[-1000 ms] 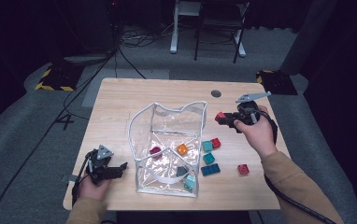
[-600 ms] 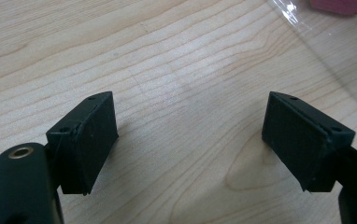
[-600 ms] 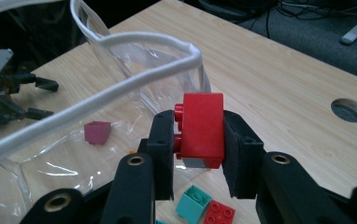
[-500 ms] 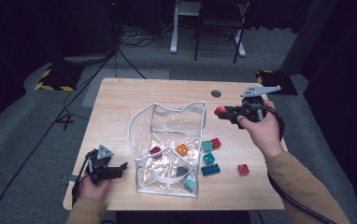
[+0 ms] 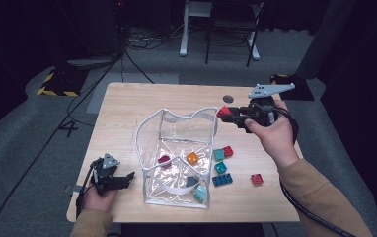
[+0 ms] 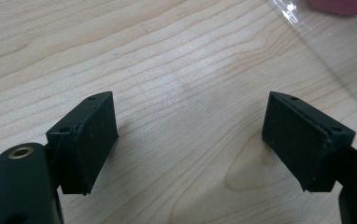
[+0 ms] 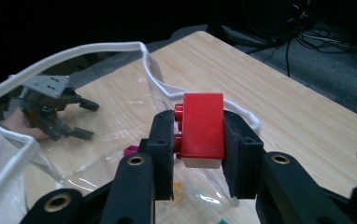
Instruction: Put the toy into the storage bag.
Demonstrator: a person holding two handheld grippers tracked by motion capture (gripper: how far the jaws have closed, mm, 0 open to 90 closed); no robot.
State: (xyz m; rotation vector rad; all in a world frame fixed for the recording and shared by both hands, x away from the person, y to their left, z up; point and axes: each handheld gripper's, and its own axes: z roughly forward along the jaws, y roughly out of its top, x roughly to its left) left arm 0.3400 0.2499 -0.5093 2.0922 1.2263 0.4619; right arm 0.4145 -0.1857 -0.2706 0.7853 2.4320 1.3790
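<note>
My right gripper (image 5: 227, 115) is shut on a red brick (image 5: 223, 111) (image 7: 203, 129), held in the air just right of the clear bag's (image 5: 176, 153) white-rimmed top edge. In the right gripper view the brick sits clamped between both black pads, above the bag's rim (image 7: 74, 53). Inside the bag lie a magenta brick (image 5: 164, 160), an orange brick (image 5: 192, 158) and a teal brick (image 5: 201, 193). My left gripper (image 5: 127, 177) (image 6: 188, 140) rests open on the table left of the bag, with bare wood between its pads.
Loose bricks lie on the table right of the bag: a teal one (image 5: 219, 154), a red one (image 5: 228, 151), another teal one (image 5: 220, 167), a blue one (image 5: 222, 179) and a red one (image 5: 256, 179). A round hole (image 5: 228, 98) marks the tabletop behind my right hand.
My right gripper has lifted with the red brick and moved left toward the bag's top rim. The left gripper has stayed where it was.
</note>
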